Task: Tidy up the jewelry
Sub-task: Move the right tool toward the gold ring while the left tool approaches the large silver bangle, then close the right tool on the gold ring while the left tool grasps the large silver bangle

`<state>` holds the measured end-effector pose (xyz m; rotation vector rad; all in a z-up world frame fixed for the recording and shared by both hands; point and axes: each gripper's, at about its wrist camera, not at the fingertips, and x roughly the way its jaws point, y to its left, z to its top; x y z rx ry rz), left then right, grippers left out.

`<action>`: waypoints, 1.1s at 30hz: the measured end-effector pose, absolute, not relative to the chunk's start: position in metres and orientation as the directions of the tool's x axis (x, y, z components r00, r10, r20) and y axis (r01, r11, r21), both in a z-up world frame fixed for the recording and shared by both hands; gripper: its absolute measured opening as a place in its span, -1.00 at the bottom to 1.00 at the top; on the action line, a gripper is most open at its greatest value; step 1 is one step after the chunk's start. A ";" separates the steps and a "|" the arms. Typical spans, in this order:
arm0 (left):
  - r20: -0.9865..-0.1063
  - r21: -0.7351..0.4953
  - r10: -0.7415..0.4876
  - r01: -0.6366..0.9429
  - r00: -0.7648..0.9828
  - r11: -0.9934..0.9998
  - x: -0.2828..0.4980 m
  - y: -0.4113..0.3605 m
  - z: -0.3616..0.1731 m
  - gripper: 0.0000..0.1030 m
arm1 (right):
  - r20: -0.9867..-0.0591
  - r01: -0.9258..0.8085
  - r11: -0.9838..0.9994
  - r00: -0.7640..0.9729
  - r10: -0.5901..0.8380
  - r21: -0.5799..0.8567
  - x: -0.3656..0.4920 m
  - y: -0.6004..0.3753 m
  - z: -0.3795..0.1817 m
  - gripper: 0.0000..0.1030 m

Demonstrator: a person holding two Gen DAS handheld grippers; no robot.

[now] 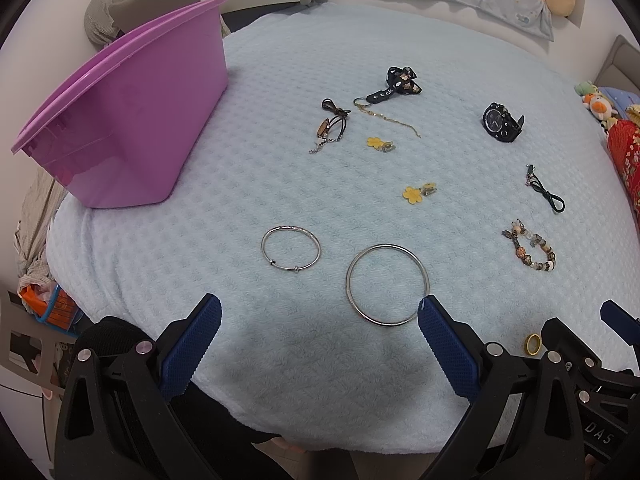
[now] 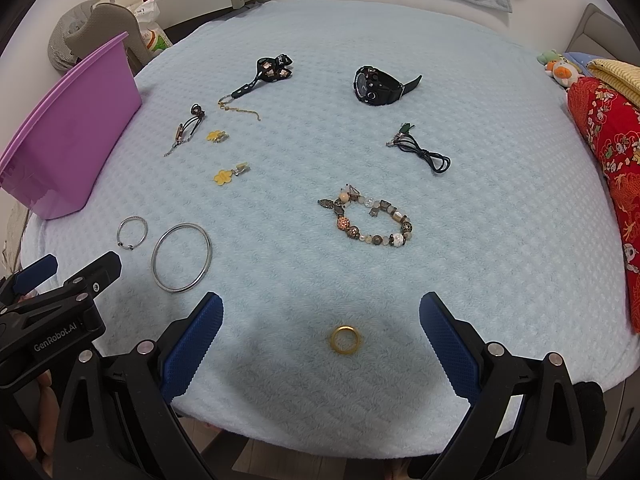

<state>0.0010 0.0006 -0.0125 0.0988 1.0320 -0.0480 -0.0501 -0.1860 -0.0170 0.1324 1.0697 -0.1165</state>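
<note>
Jewelry lies spread on a light blue blanket (image 1: 320, 60). My left gripper (image 1: 320, 312) is open and empty above the blanket's near edge, with a large silver bangle (image 1: 387, 284) by its right finger and a thinner bangle (image 1: 291, 248) ahead. My right gripper (image 2: 320, 312) is open and empty, with a gold ring (image 2: 345, 339) lying between its fingers. A beaded bracelet (image 2: 366, 220), a black watch (image 2: 380, 85), a dark cord necklace (image 2: 424, 152) and two yellow flower earrings (image 2: 230, 174) lie farther out. A purple tub (image 1: 124, 112) stands at the left.
A black keychain strap with a gold chain (image 1: 394, 88) and a brown cord bracelet (image 1: 330, 124) lie mid-blanket. A red patterned cloth (image 2: 608, 168) and soft toys (image 2: 560, 68) lie at the right edge. The left gripper shows in the right wrist view (image 2: 60, 276).
</note>
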 end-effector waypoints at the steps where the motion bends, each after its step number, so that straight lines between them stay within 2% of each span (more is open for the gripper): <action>1: -0.858 0.059 0.006 0.087 0.513 0.995 0.001 0.001 -0.012 0.88 | -0.879 0.160 0.986 0.476 -0.028 0.055 -0.051 -0.186 -0.017 0.83; 20: -0.865 0.000 -0.061 0.121 0.499 0.993 -0.013 0.034 -0.038 0.88 | -0.918 0.230 0.965 0.395 0.025 0.125 -0.090 -0.228 -0.063 0.83; 33: -0.864 -0.028 -0.109 0.169 0.492 0.985 -0.007 0.013 -0.060 0.88 | -0.919 0.190 0.975 0.393 0.036 0.120 -0.080 -0.219 -0.079 0.82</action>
